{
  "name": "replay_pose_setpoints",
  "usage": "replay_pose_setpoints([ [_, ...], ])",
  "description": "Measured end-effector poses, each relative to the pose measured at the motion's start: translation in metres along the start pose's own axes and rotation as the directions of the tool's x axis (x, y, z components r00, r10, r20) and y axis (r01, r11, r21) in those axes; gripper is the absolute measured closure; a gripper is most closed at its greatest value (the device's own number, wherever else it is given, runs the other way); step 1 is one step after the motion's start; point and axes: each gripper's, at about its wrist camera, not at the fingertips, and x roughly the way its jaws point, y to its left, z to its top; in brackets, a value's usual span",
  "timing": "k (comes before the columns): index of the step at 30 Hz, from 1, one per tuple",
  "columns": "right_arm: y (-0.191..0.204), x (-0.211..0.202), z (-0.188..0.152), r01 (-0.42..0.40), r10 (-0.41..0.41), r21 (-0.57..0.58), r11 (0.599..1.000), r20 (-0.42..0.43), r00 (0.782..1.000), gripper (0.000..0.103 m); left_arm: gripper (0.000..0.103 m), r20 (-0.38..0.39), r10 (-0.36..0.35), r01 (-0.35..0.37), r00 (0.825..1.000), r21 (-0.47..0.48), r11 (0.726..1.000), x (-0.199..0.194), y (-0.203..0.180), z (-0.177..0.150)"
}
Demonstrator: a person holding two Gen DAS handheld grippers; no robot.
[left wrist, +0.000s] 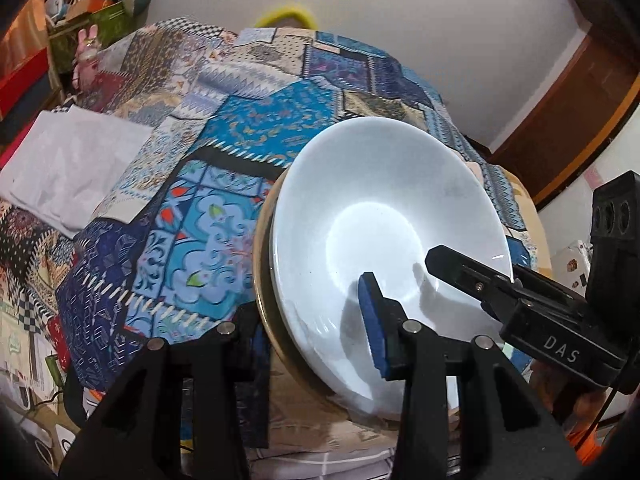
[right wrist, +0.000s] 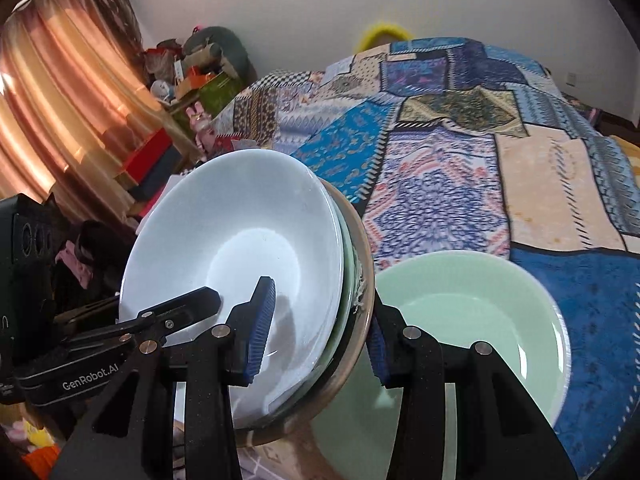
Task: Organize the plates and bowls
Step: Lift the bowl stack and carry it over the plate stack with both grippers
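A stack of dishes with a white bowl [left wrist: 384,216] on top and a tan-rimmed dish [left wrist: 266,312] beneath is held tilted above the patchwork bedspread. My left gripper [left wrist: 308,340] is shut on the stack's near rim, one blue pad [left wrist: 372,320] inside the white bowl. My right gripper [right wrist: 320,340] is shut on the opposite rim of the same stack, with the white bowl [right wrist: 232,240] in its left half. A pale green bowl [right wrist: 460,332] lies on the bed just right of the right gripper. Each gripper shows in the other's view.
The patchwork bedspread [right wrist: 440,168] covers the bed. A folded white cloth [left wrist: 68,160] lies at its left. Cluttered boxes and shelves [right wrist: 160,152] stand by the orange curtain. A wooden door frame [left wrist: 580,92] is at the right.
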Motion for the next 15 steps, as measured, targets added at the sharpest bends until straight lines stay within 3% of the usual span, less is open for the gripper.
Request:
replay_pose_setpoints([
  [15,-0.053,-0.043,-0.019,0.061,-0.066,0.102,0.993,0.044,0.997,0.064,0.063,-0.041,-0.059,0.063,0.997,0.097,0.993,0.02,-0.07,0.003],
])
